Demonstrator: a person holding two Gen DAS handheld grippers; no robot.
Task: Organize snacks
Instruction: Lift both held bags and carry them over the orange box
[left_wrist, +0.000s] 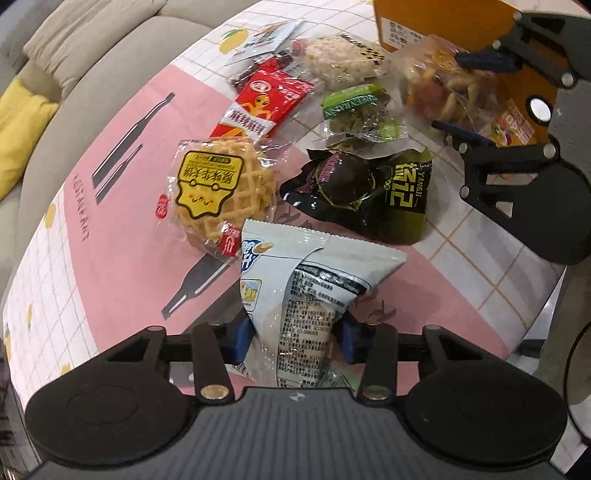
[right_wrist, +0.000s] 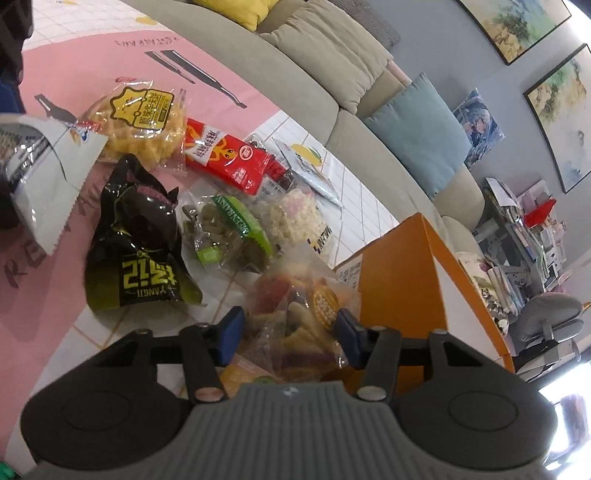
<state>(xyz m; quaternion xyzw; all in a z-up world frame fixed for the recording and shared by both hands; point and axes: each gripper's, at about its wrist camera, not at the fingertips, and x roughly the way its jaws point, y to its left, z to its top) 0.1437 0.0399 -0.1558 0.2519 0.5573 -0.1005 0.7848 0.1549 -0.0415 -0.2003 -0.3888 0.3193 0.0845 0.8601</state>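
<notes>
On the pink-and-white table (left_wrist: 110, 229), snacks are spread beside an orange box (right_wrist: 402, 280). A pale blue packet (left_wrist: 306, 295) is held off the table, clamped between the left gripper's (left_wrist: 293, 338) pads. A clear bag of mixed crisps (right_wrist: 295, 317), against the box, is straddled by the right gripper (right_wrist: 290, 334), whose jaws are spread.

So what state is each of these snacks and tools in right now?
Left tool: shut on white snack bag.
White snack bag: gripped, lifted.
Right tool: around mixed-crisps bag, grip unclear.
Mixed-crisps bag: sealed, beside orange box.
Waffle pack: sealed, lying flat.
Black-green pouch: sealed, lying.
</notes>
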